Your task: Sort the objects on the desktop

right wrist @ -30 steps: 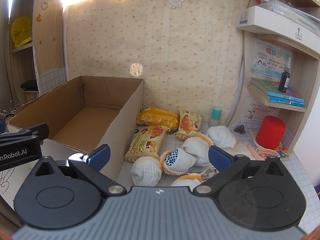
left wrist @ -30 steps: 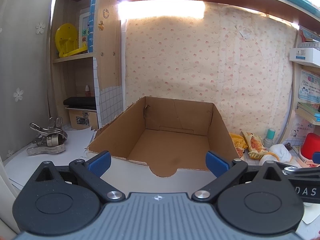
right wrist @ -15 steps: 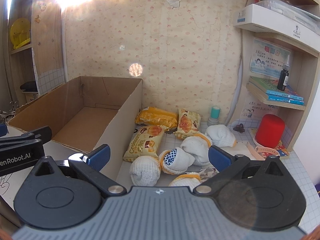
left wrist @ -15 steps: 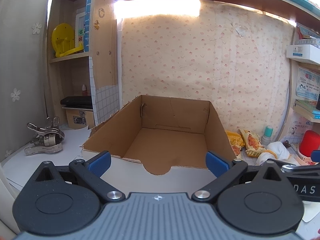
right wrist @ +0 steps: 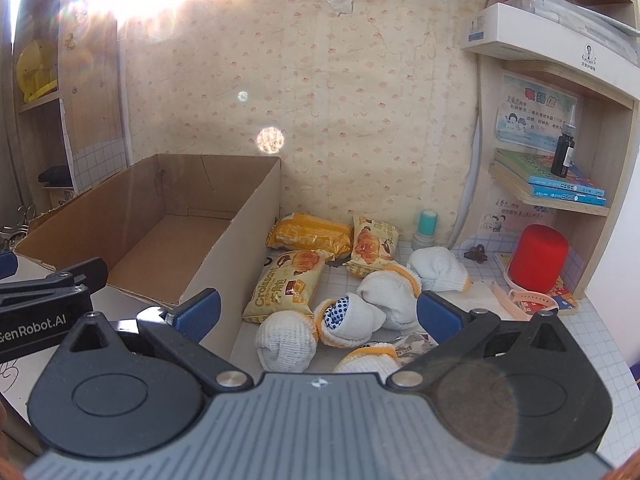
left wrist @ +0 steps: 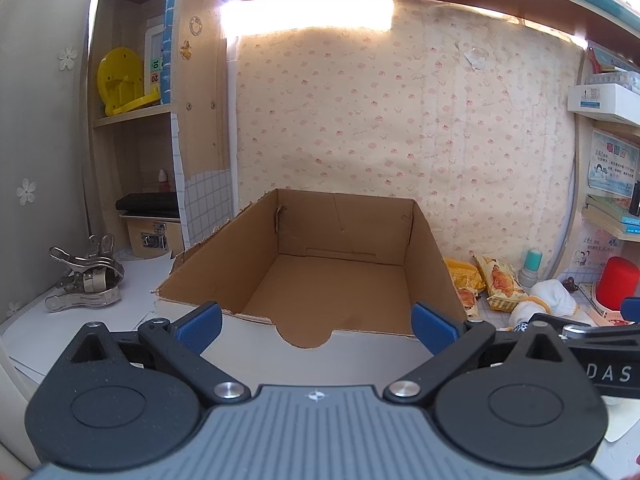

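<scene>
so my left gripper gapes, holding nothing, facing the bare cardboard box at mid-frame; my right gripper, likewise spread, aims at the socks at lower centre to start sorting.

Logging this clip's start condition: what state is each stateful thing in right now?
cardboard box: open-topped, empty.
left gripper: open, holding nothing.
right gripper: open, holding nothing.
croissant packet: sealed, lying flat beside the box.
rolled socks: bundled, loose on the desk.
metal clip: lying on its side.
</scene>
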A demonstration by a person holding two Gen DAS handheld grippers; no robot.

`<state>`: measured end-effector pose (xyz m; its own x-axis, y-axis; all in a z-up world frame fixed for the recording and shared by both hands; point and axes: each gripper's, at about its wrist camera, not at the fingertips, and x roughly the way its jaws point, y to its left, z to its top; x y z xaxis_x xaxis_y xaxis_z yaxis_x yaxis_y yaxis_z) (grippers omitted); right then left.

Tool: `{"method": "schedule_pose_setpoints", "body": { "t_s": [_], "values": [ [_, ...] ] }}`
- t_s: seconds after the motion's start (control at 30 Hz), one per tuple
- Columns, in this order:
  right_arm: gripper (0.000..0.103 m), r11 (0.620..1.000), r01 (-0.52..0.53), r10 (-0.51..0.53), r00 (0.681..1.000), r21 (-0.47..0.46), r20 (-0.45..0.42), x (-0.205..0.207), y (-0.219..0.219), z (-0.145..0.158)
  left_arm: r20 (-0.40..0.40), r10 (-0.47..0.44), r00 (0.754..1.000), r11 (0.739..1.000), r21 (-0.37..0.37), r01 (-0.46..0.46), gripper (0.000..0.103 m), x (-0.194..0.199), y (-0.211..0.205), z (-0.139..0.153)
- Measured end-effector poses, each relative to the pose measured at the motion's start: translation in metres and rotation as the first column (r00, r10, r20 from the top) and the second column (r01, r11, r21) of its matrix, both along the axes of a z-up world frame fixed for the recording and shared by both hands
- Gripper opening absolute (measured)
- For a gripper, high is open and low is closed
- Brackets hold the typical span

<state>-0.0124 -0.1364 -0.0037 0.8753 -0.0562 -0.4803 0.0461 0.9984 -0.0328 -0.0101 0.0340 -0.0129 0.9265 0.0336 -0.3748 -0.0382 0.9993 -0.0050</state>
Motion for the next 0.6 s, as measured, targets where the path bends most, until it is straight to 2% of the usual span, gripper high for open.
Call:
{"method": "schedule_pose_setpoints", "body": {
  "t_s": [0.27,0.43,0.6],
  "values": [
    [0.101,1.000,0.012,-0.012,1.000,0.009,0.000,0.000,-0.005,-0.001,-0.001,-0.002,1.000,1.000,0.000,0.002,0.103,0.000,-0.002,-0.001],
    [0.101,1.000,0.023,-0.024,1.000,0.018,0.008,-0.001,-0.013,-0.001,0.003,-0.030,1.000,0.999,-0.026,0.030,0.103,-0.002,-0.006,-0.001],
    [0.101,0.998,0.036,-0.040,0.997,0.056,0.063,-0.010,-0.031,0.000,0.058,-0.063,0.996,0.997,-0.037,0.065,0.103,-0.015,-0.015,0.000]
  ]
}}
